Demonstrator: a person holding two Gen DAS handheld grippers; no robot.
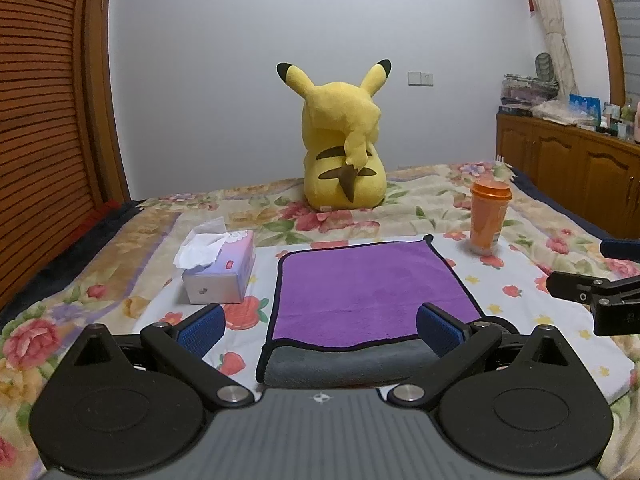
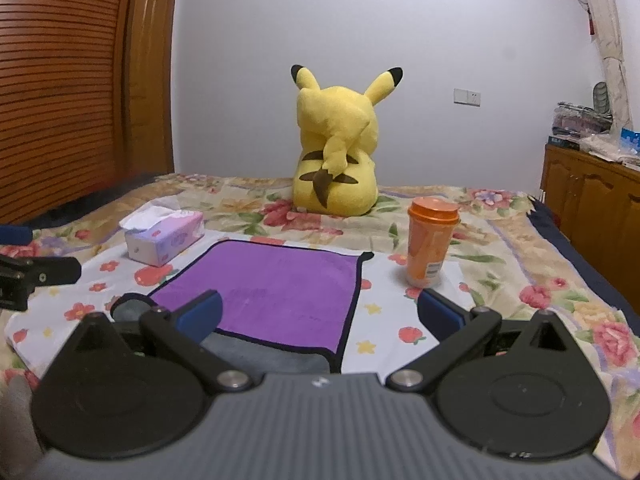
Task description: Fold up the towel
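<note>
- Towel [image 1: 372,292]: purple face up with black edging, folded over so a grey strip shows along the near edge. It lies flat on the floral bed cover [image 1: 532,220].
- Left gripper [image 1: 320,330]: jaws released and spread wide, holding nothing, poised over the towel's near edge.
- Right gripper [image 2: 320,314]: jaws released and spread wide, holding nothing, at the towel's near right corner.
- Tissue box [image 1: 222,270]: on the cover, just left of the towel.
- Orange cup [image 1: 488,216]: upright, lidded, near the towel's far right corner.
- Yellow plush toy [image 1: 344,152]: seated beyond the towel, back toward the cameras.
</note>
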